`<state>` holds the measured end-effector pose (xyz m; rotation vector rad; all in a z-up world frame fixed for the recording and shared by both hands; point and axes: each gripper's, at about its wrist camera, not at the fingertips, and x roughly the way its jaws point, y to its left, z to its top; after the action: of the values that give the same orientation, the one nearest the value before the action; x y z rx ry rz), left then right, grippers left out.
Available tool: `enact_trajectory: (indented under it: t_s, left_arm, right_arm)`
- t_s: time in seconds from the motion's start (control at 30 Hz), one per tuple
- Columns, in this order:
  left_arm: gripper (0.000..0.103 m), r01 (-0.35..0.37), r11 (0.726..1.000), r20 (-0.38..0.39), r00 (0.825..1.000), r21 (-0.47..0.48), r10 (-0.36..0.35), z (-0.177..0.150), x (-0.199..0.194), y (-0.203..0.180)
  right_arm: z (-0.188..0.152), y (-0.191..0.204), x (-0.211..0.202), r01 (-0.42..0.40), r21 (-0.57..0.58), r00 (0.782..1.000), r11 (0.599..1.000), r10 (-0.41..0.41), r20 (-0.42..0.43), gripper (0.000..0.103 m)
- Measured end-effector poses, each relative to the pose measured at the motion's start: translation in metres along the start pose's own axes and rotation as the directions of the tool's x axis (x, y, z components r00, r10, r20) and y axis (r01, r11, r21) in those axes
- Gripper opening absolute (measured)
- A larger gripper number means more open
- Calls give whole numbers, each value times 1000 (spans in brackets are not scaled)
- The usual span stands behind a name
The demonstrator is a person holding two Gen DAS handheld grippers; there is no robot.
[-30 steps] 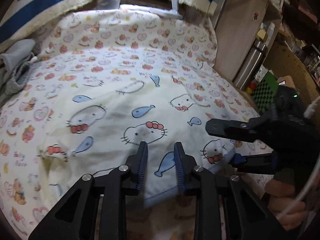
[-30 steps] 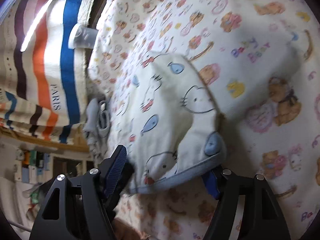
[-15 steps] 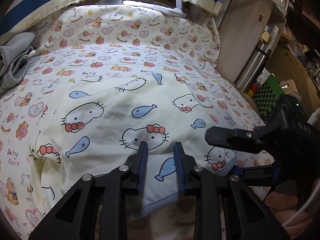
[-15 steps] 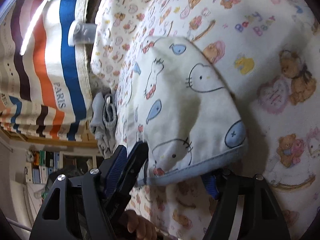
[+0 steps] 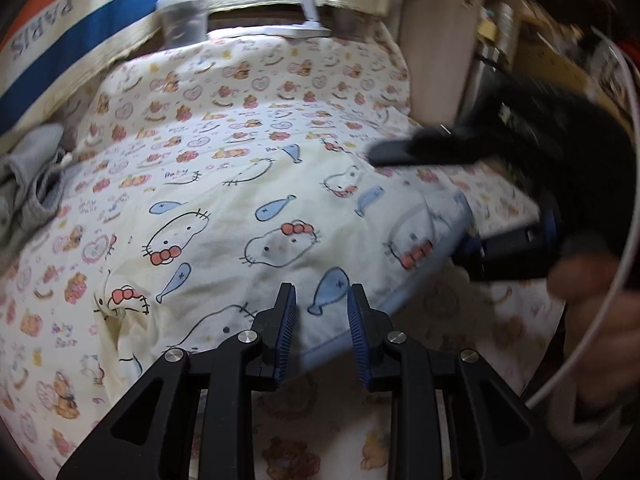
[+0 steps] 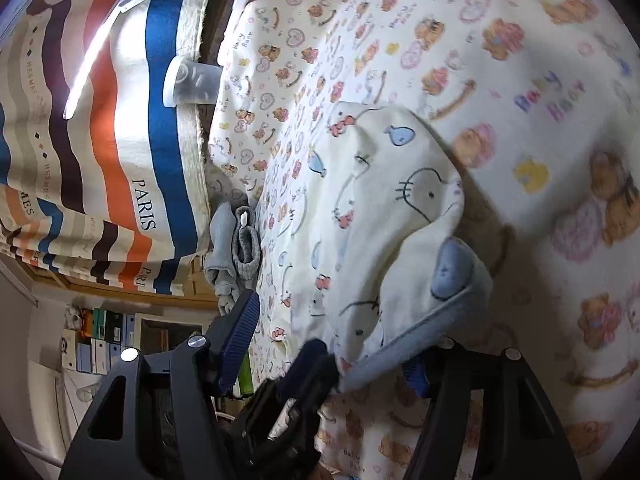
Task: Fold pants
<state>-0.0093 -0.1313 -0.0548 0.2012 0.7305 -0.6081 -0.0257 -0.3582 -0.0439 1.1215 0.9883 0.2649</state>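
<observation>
Straddling the pants' (image 5: 280,216) blue hem, our left gripper (image 5: 322,328) is sitting spread. Our right gripper (image 6: 332,344) is gaping around its corner.

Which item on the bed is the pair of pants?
On the bedsheet with small bears and hearts lie the pants, just beyond the left gripper. Unlike the grey clothes at the side, they are cream with cat faces, blue fish and a blue hem.

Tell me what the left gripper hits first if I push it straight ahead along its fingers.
Most likely the pants: the left gripper is open and the blue-trimmed hem lies right at its fingertips. Whether the pads already touch the cloth is unclear.
</observation>
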Motion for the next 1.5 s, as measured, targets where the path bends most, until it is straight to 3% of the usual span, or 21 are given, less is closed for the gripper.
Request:
enact_trajectory:
  t_s: [0.17,0.27,0.37,0.5,0.63,0.8,0.87,1.0,1.03,1.2,1.37,1.5]
  left_arm:
    - [26,-31,993,-9,999,110,32,-1,-1,-15]
    - [27,9,989,-13,1000,148,-8,-2,-7,-21]
    - [36,57,985,-24,998,164,-54,-2,-7,-27]
    - [37,-17,977,-36,999,214,25,-1,9,-39]
    - [48,-20,966,-40,999,258,32,3,19,-47]
    - [52,-30,965,-34,999,261,40,4,26,-47]
    - [46,-47,965,-26,998,259,55,5,28,-47]
    - [20,-64,967,-5,998,247,68,6,27,-45]
    - [18,-70,969,-1,997,237,72,7,25,-43]
    - [13,-4,989,-13,1000,149,6,14,22,-23]
    - [13,-1,989,-7,1000,145,2,16,19,-24]
    - [13,2,992,-7,1000,129,-1,15,17,-23]
  right_arm:
    - [2,10,4,-10,-18,1000,1000,10,-21,66]
    - [3,16,6,1,-38,1000,999,-2,-23,66]
    - [5,18,5,21,-61,1000,998,-22,-14,66]
    - [7,17,7,27,-60,999,998,-29,-27,66]
    - [7,17,7,25,-58,999,998,-26,-28,66]
    - [10,16,1,21,-58,1000,998,-22,-11,66]
    - [11,13,-1,19,-51,1000,999,-20,-11,66]
    - [12,7,-4,21,-42,1000,999,-22,-22,66]
    - [12,7,-5,24,-46,999,999,-25,-22,66]
    - [7,0,-7,69,-70,997,995,-72,-37,66]
    - [-2,-13,-1,130,-86,988,988,-136,-76,66]
    - [-2,-21,8,108,-47,989,993,-113,-96,66]
